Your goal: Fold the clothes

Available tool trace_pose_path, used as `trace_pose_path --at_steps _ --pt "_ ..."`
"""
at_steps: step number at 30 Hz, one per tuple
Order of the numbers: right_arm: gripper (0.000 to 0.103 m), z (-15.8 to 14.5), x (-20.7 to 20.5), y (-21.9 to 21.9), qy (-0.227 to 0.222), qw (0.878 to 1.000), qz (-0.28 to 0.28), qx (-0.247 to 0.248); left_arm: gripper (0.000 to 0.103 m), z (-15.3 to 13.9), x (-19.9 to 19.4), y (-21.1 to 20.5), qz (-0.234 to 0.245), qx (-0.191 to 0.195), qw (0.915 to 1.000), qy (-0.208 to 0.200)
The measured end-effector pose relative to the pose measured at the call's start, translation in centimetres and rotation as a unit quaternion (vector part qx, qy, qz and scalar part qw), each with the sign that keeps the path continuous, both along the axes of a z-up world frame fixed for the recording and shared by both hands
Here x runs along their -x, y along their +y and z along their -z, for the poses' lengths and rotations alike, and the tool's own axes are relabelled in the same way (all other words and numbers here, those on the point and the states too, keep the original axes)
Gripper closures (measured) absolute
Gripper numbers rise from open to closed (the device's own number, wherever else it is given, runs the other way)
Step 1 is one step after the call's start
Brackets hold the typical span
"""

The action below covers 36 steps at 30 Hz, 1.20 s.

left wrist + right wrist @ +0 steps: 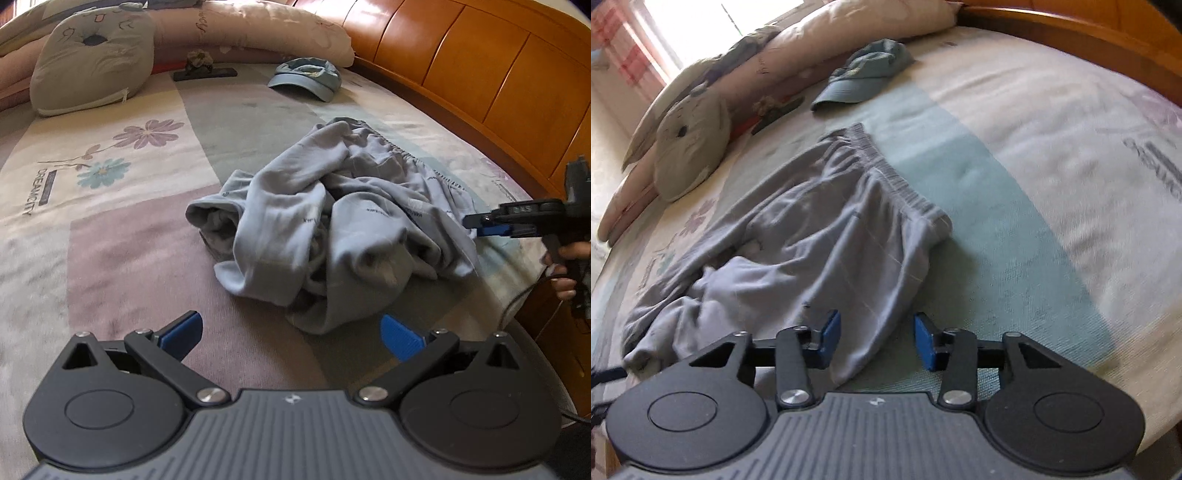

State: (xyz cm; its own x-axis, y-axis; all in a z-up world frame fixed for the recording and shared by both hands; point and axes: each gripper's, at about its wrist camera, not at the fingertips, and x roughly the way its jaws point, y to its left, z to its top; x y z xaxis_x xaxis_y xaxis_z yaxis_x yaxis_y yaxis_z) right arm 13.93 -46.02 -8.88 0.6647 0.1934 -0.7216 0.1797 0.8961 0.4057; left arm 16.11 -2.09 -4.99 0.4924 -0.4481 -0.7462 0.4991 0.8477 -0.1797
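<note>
Jaws gape on both the left gripper [291, 332] and right gripper [877, 341] near crumpled, soft grey trousers [332, 218].

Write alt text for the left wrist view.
A crumpled grey pair of trousers lies on a flowered bedspread, the open left gripper just short of it. The right gripper reaches its far edge; a blue cap lies beyond.

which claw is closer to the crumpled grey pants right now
Right. The right claw is open at the edge of the grey pants, fabric between its pads. The left claw is open, just short of the near hem, not touching.
</note>
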Motion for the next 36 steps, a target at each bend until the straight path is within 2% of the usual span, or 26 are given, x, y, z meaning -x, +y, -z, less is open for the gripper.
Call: trace_pose_path --at_steps 1,2,4,8,12,15,17,18,20,22,26,30,36 --pt "0.065 0.2 -0.2 -0.1 -0.007 1.000 0.008 -0.007 0.001 0.0 0.2 0.1 -0.002 0.000 1.0000 0.000" --pt "0.079 0.4 -0.3 -0.1 -0.015 1.000 0.014 -0.010 0.001 0.0 0.3 0.1 -0.005 0.000 1.0000 0.000" --pt "0.097 0.4 -0.4 0.3 -0.025 1.000 0.015 0.005 0.001 -0.1 0.6 0.3 -0.009 -0.002 1.0000 0.000" --pt "0.099 0.6 0.3 -0.2 -0.024 0.999 0.021 0.029 0.001 -0.1 0.6 0.6 -0.013 -0.014 0.9998 -0.004" --pt "0.099 -0.1 1.8 -2.3 -0.014 0.995 0.062 0.077 0.001 -0.1 0.1 0.7 -0.022 -0.035 0.9990 -0.016" --pt "0.079 -1.0 2.9 -2.7 -0.020 0.996 0.054 0.071 0.001 -0.1 -0.7 0.6 -0.034 -0.052 0.9976 -0.029" --pt "0.054 -1.8 3.6 -1.7 -0.035 0.996 0.038 0.075 0.001 0.1 -1.3 0.5 -0.043 -0.059 0.9967 -0.035" --pt "0.048 -2.2 3.9 -1.1 -0.042 0.996 0.030 0.075 0.001 0.1 -1.7 0.5 -0.047 -0.062 0.9963 -0.037" --pt "0.025 -3.0 4.3 0.3 -0.059 0.996 0.017 0.066 0.001 0.3 -2.3 0.2 -0.052 -0.070 0.9952 -0.044" --pt "0.014 -3.8 4.2 1.9 -0.073 0.996 -0.003 0.057 0.001 0.5 -2.9 -0.1 -0.057 -0.077 0.9940 -0.054" --pt "0.006 -4.9 3.6 5.1 -0.104 0.993 -0.045 0.040 0.001 0.0 -3.8 0.0 -0.095 -0.098 0.9874 -0.081" --pt "0.005 -5.3 2.6 8.2 -0.115 0.989 -0.075 0.057 0.001 -0.7 -4.6 0.7 -0.131 -0.124 0.9781 -0.104" --pt "0.004 -4.6 1.8 11.0 -0.112 0.987 -0.106 0.048 0.001 0.2 -5.9 0.6 -0.135 -0.149 0.9753 -0.092"
